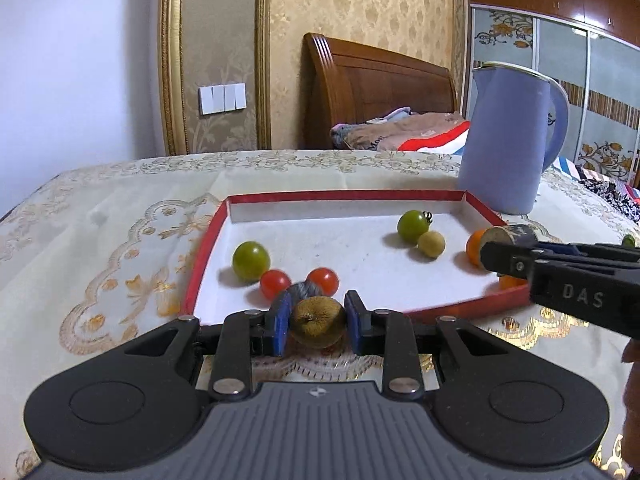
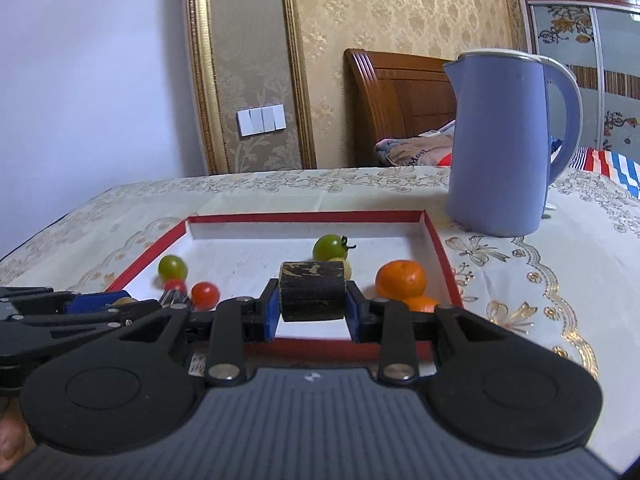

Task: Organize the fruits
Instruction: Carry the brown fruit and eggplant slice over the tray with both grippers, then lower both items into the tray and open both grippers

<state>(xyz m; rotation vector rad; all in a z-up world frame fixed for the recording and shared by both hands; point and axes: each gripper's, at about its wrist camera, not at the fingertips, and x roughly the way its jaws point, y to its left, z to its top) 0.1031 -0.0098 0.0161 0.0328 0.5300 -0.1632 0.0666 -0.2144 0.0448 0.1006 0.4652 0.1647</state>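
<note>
left tongs [image 1: 316, 322], lower centre of frame, pinch a fuzzy brown kiwi fruit [image 1: 317, 322] at the near rim of the red-edged white tray [image 1: 400, 194]. soft flesh: grip its middle lightly. right tongs [image 2: 312, 308] pinch a dark stiff cylindrical block [image 2: 312, 291] over the tray.

A table [image 1: 120, 216] was covered by a cream, gold-embroidered cloth [image 1: 100, 280]; a red-rimmed shallow box [image 1: 344, 196] was laid at frame centre; a lavender kettle [image 1: 508, 140] was stood at upper right, just beside the box's far corner.
</note>
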